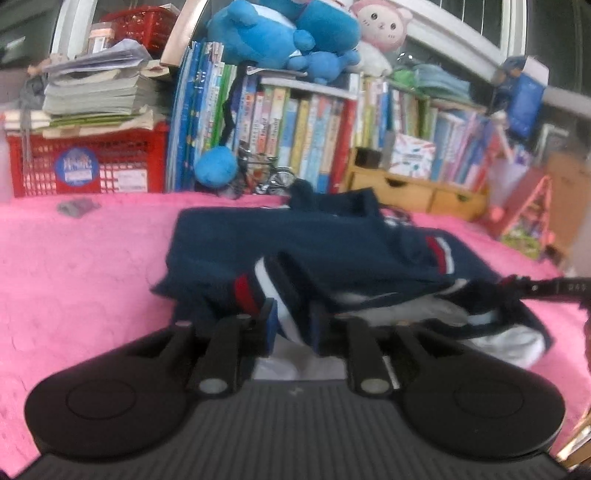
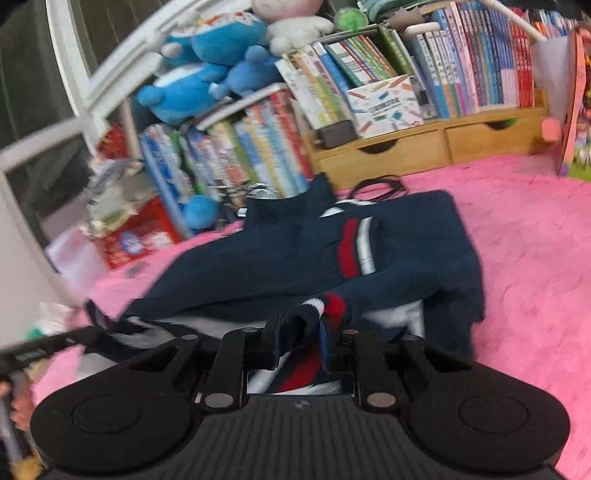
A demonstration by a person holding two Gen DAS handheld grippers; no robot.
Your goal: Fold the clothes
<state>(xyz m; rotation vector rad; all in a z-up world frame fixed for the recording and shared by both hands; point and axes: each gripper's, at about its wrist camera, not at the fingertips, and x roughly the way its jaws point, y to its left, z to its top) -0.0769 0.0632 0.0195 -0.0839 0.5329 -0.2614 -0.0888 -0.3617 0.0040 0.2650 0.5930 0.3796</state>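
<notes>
Keeping both the left tool (image 1: 291, 325) and the right tool (image 2: 301, 341) clenched on the striped hem of the navy sweater (image 1: 295, 236) lying on the pink blanket (image 1: 81, 266), carry it evenly toward twelve o'clock, level, so the fold lands square.

We see a navy knit garment (image 1: 236, 240) of soft matt cloth, a fuzzy pink blanket (image 1: 74, 266), matt black plastic fingers (image 1: 266, 325), a pale smooth wooden drawer box (image 2: 424, 144), plush blue toys (image 1: 280, 33), glossy paper book spines (image 1: 306, 129)
</notes>
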